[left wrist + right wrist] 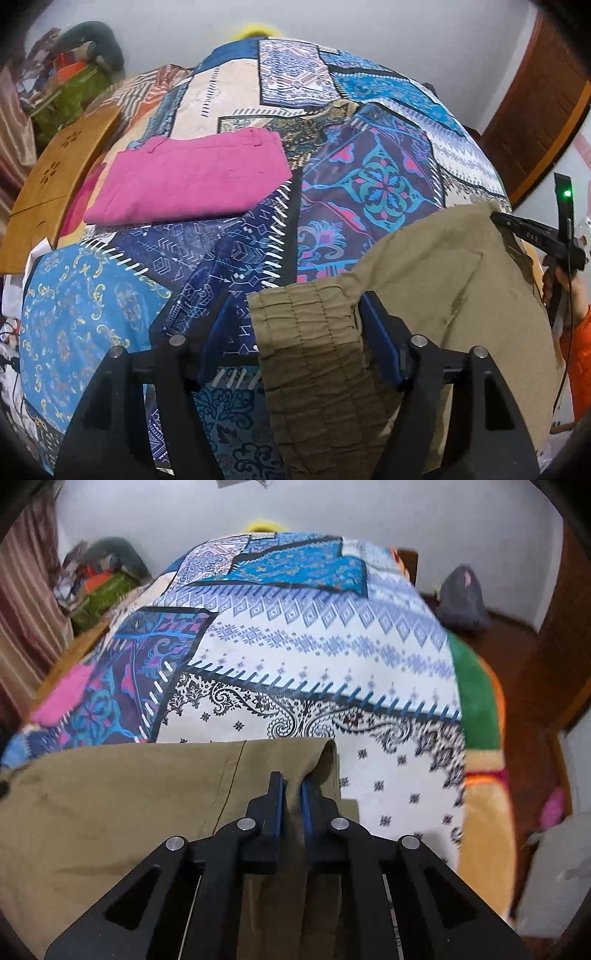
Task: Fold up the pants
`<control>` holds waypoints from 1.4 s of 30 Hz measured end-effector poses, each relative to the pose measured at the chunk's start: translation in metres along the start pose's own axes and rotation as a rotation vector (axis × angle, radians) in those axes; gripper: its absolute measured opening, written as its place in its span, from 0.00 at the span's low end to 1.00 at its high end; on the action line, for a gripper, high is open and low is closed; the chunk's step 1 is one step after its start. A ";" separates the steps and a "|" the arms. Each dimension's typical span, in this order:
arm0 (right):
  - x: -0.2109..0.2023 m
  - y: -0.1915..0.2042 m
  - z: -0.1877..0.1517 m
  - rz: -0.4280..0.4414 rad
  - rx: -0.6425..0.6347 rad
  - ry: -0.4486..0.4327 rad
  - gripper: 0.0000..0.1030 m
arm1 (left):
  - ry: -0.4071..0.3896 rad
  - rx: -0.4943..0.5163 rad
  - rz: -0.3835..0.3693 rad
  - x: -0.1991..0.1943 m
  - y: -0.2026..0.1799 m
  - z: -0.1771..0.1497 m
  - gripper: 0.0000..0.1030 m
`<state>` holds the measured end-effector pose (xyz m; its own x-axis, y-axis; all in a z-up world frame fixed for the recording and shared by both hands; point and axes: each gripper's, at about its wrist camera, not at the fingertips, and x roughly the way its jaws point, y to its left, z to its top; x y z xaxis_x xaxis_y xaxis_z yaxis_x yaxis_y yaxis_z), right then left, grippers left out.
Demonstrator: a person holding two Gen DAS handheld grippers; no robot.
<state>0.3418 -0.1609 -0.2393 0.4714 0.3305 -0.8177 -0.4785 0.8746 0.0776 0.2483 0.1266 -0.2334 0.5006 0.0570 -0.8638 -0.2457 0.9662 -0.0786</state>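
Khaki pants (pixel 436 280) lie on a patchwork bedspread (pixel 229 258). In the left wrist view their elastic waistband (pixel 306 332) runs between the fingers of my left gripper (pixel 299 314), whose jaws stand wide apart around it. In the right wrist view my right gripper (pixel 292 786) is shut on the hem end of the khaki pants (pixel 122 805), pinching a fold of cloth. The right gripper also shows at the far right of the left wrist view (pixel 535 236).
Folded pink pants (pixel 192 177) lie on the bedspread further back. A wooden board (pixel 55 184) sits at the bed's left edge, with piled clothes (pixel 74 74) behind. A grey bag (pixel 461 598) lies on the floor right of the bed.
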 end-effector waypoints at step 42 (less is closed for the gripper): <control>-0.096 0.145 -0.072 0.226 -0.236 0.138 0.54 | -0.022 0.176 -0.045 -0.035 -0.039 -0.042 0.73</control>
<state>0.1735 -0.0914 -0.1909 0.2376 0.4415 -0.8653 -0.7247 0.6737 0.1447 0.2057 0.0769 -0.2207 0.5265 0.0163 -0.8500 -0.0749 0.9968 -0.0273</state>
